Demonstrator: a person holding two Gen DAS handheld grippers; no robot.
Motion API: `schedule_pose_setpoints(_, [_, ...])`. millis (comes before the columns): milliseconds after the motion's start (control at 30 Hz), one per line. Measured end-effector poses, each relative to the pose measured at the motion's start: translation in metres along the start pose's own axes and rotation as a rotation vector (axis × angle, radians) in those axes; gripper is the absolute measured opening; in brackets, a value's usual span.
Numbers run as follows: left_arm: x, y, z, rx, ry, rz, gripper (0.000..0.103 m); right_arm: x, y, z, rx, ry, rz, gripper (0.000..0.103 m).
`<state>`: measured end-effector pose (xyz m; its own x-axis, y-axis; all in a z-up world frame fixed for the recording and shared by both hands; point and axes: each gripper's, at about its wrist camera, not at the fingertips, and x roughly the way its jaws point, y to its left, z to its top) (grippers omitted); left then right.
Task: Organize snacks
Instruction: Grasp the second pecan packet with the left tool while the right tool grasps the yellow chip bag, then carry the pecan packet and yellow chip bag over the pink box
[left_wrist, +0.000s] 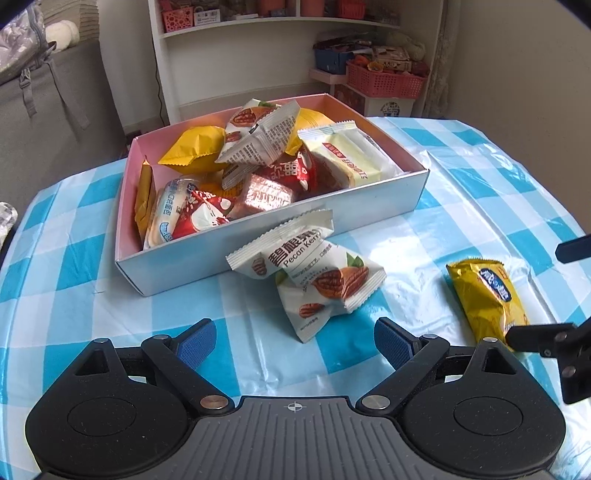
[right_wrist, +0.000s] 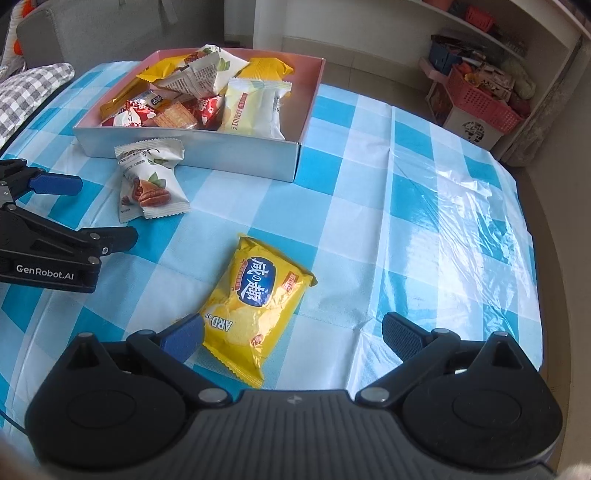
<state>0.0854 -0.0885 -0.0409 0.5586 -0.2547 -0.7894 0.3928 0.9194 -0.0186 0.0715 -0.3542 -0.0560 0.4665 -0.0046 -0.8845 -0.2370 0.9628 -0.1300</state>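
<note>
An open box (left_wrist: 258, 236) (right_wrist: 192, 151), pink inside, holds several snack packets on the blue-checked table. Two white pecan packets (left_wrist: 314, 273) (right_wrist: 151, 181) lie on the cloth just in front of its near wall. A yellow chip bag (left_wrist: 487, 295) (right_wrist: 251, 306) lies to their right. My left gripper (left_wrist: 295, 343) stands open just short of the pecan packets, empty. My right gripper (right_wrist: 293, 336) is open too, with the near end of the chip bag between its fingers, closer to the left blue pad (right_wrist: 184, 336). The left gripper (right_wrist: 103, 210) also shows at the right wrist view's left edge.
The tablecloth (right_wrist: 424, 206) is covered by wrinkled clear plastic and drops off at the right edge. Beyond the table stand a white shelf (left_wrist: 229, 55), a red basket (left_wrist: 384, 79) of goods on a box, and a grey sofa (left_wrist: 44, 122) at the left.
</note>
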Motion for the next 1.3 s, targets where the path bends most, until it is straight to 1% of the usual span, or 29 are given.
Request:
schedule_pose_setpoints(133, [0.005,0.000,0.010,-0.098,-0.014,0.002,0.094,0.002,0.001,0.004,0.011,-0.004,0.026,0.102])
schedule_pose_setpoints(267, [0.015,-0.001,0.018,-0.196,-0.017,0.003,0.094,0.006,0.006,0.008,0.006,-0.003,0.028,0.102])
schedule_pose_setpoints(400, [0.026,-0.004,0.022,-0.256,-0.010,0.016,0.093,0.012,0.007,0.010,0.022,0.010,0.033,0.101])
schedule_pose_setpoints(467, [0.030,-0.005,0.023,-0.262,-0.004,0.021,0.091,0.015,0.007,0.010,0.038,0.015,0.041,0.099])
schedule_pose_setpoints(533, [0.031,-0.005,0.022,-0.265,-0.001,0.023,0.087,0.018,0.007,0.010,0.044,0.025,0.048,0.096])
schedule_pose_setpoints(600, [0.031,-0.004,0.023,-0.266,0.010,0.035,0.071,0.023,0.007,0.010,0.046,0.036,0.044,0.092])
schedule_pose_setpoints(633, [0.032,-0.003,0.023,-0.266,0.019,0.043,0.066,0.024,0.007,0.009,0.043,0.041,0.041,0.089])
schedule_pose_setpoints(667, [0.032,-0.002,0.024,-0.268,0.023,0.046,0.066,0.026,0.008,0.009,0.041,0.047,0.038,0.085])
schedule_pose_setpoints(733, [0.031,0.000,0.025,-0.269,0.030,0.042,0.063,0.027,0.007,0.008,0.044,0.050,0.041,0.084])
schedule_pose_setpoints(933, [0.023,0.003,0.026,-0.242,0.052,0.028,0.050,0.023,0.010,0.007,0.032,0.044,0.052,0.073])
schedule_pose_setpoints(967, [0.022,0.004,0.025,-0.238,0.056,0.026,0.047,0.023,0.011,0.007,0.028,0.043,0.056,0.069])
schedule_pose_setpoints(1000, [0.020,0.005,0.025,-0.231,0.061,0.025,0.041,0.022,0.012,0.007,0.027,0.042,0.059,0.068])
schedule_pose_setpoints(1067, [0.018,0.006,0.022,-0.217,0.069,0.018,0.039,0.021,0.014,0.007,0.027,0.040,0.068,0.061])
schedule_pose_setpoints(1200, [0.014,0.009,0.020,-0.200,0.077,0.006,0.035,0.019,0.016,0.008,0.028,0.037,0.080,0.054])
schedule_pose_setpoints(1233, [0.013,0.010,0.019,-0.196,0.080,0.004,0.035,0.019,0.016,0.008,0.028,0.036,0.083,0.050])
schedule_pose_setpoints(1300, [0.011,0.012,0.018,-0.190,0.088,0.003,0.034,0.018,0.017,0.009,0.025,0.034,0.082,0.049])
